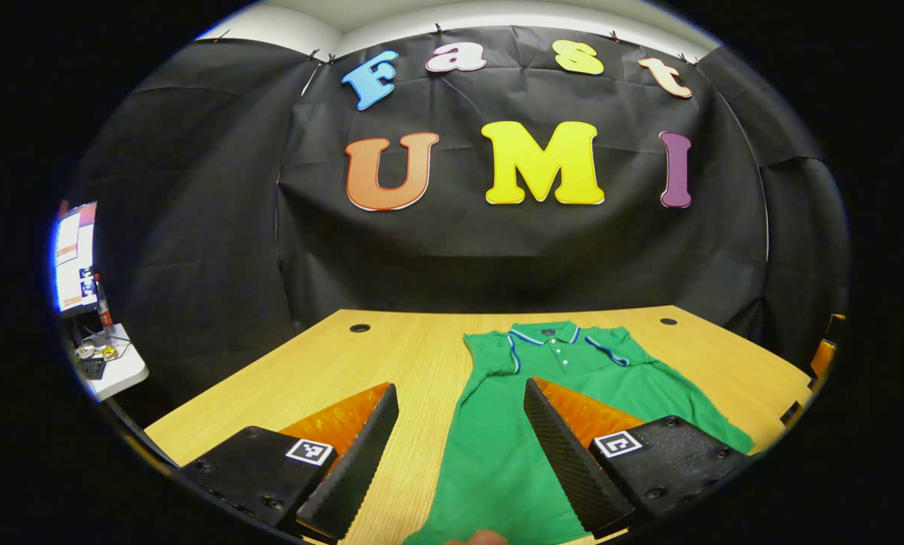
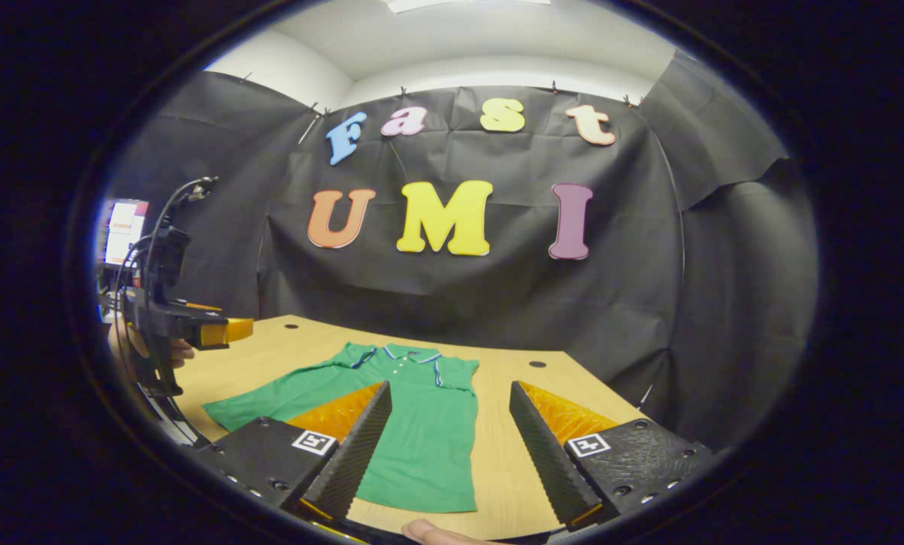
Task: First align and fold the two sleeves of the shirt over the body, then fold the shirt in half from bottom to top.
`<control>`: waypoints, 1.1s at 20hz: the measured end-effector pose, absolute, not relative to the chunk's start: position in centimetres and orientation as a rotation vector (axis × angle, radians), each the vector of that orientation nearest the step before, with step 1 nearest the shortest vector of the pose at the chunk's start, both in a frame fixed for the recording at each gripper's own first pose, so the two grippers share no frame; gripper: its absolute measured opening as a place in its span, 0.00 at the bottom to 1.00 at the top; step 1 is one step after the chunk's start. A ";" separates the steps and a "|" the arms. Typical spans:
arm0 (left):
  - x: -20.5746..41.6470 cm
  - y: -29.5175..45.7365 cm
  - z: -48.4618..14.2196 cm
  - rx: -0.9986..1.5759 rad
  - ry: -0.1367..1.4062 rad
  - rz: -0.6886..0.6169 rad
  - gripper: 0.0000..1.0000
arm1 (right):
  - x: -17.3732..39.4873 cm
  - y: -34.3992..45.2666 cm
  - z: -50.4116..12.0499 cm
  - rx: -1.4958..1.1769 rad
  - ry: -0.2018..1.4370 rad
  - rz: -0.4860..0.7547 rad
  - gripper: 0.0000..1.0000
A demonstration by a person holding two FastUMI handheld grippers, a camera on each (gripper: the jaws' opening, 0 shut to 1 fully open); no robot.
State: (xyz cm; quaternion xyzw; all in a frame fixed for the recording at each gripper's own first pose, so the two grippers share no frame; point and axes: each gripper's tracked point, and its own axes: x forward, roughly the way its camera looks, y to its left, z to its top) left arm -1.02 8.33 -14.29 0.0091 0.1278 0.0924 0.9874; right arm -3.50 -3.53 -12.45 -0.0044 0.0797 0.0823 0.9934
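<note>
One sleeve of the shirt [image 2: 414, 424] looks folded in; the other lies spread. Half-fold pending. My left tool [image 1: 459, 424] and right tool [image 2: 448, 428] gape wide, empty, above the tabletop [image 1: 270, 393].

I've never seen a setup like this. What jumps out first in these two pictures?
A bright green polo shirt lies flat, collar toward the wall, on a pale wooden table. Up close, each view shows an open hand-held gripper: the left hand-held gripper over the shirt and the right hand-held gripper at its hem.
</note>
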 end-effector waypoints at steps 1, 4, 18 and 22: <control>-1.9 8.4 -16.0 0.026 0.288 0.184 1.00 | -3.5 -3.6 -13.8 -0.001 0.179 0.160 0.95; -4.2 9.6 -20.4 0.067 0.353 0.204 1.00 | -3.4 -4.0 -18.6 -0.020 0.268 0.139 0.95; -6.3 9.1 -27.1 0.006 0.486 0.174 0.96 | -4.5 -4.3 -28.9 0.072 0.525 0.159 0.86; -5.8 8.3 -26.9 0.009 0.502 0.142 0.47 | -3.8 -3.9 -29.2 0.104 0.540 0.165 0.33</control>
